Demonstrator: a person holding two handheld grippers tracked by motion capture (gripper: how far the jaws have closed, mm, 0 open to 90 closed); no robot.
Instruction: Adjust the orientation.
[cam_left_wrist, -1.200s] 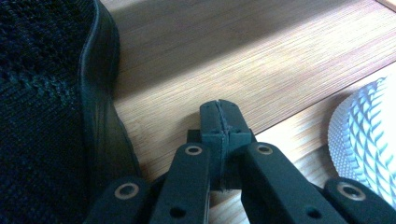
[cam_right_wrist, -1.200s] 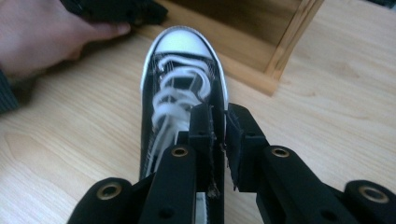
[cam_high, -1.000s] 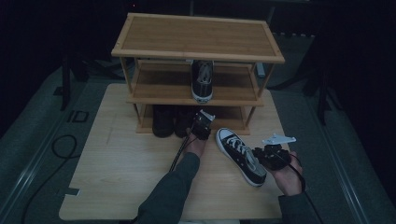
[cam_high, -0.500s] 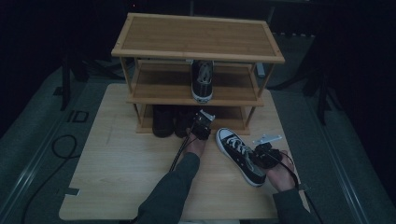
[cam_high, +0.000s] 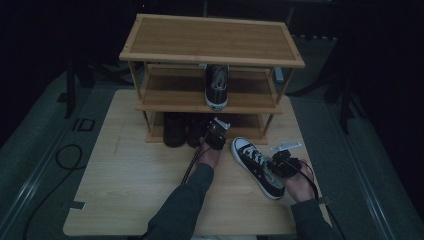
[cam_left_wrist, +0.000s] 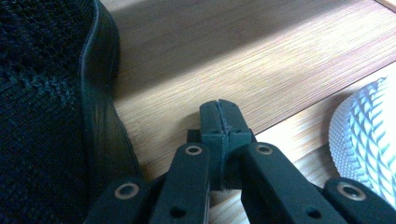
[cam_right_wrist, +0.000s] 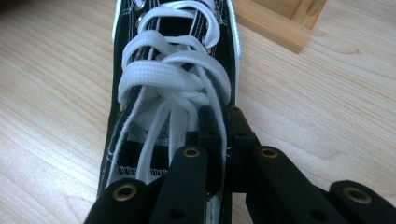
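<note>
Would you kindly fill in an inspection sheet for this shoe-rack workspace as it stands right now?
Surface: light wooden table, bare at the front left.
Job's things: black-and-white sneaker lying on the table in front of the bamboo shoe rack; its mate stands on the middle shelf; dark shoes on the bottom shelf.
Clutter: nothing seen.
Grippers: right tool has just closed on the sneaker's side wall by the opening; left tool shut and empty, beside a dark shoe at the bottom shelf.
Cables: one trails from each tool; a loose black cable lies on the floor at the left.
Surroundings: dark room, grey floor.
</note>
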